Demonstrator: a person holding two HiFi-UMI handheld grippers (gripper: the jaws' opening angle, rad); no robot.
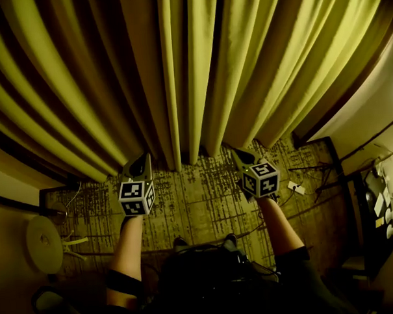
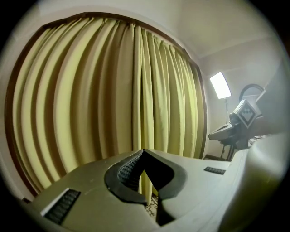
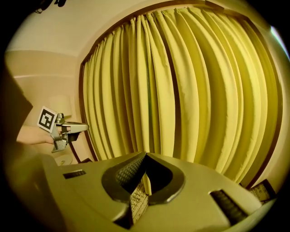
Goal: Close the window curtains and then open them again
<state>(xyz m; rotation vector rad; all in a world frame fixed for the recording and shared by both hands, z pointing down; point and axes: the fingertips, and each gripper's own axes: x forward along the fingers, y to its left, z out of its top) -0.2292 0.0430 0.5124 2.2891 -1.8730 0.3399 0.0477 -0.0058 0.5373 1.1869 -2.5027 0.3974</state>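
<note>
— Fingers [image 2: 128,171] of the left gripper [image 2: 143,151]: pressed together, or pinching something?
— Pressed together at the tips, with nothing pinched and only a dark hollow behind them. The right gripper [image 3: 146,155] is the same, its fingers [image 3: 127,172] closed on nothing.
— Where are the curtains [image 1: 180,69]?
— Drawn across, with the two edges meeting at 12 o'clock in the head view. They hang in yellow folds near both grippers and are held by neither.
— What is cut off or unclear?
— The curtain tops run out of the head view. At 6 o'clock the person is a dark mass, and only the forearms [image 1: 129,244] show clearly.
— And further out?
— There is patterned carpet [image 1: 198,198] underfoot. A round pale object [image 1: 44,243] lies at 8 o'clock, and I cannot tell what it is. Cables [image 1: 302,187] trail at 3 o'clock. A bright lamp panel [image 2: 220,85] sits at 2 o'clock in the left gripper view.
— Any writing?
— Only black-and-white square patterns on the marker cubes [image 1: 136,197]. The pale tags [image 1: 380,203] at 3 o'clock are too small to read.
</note>
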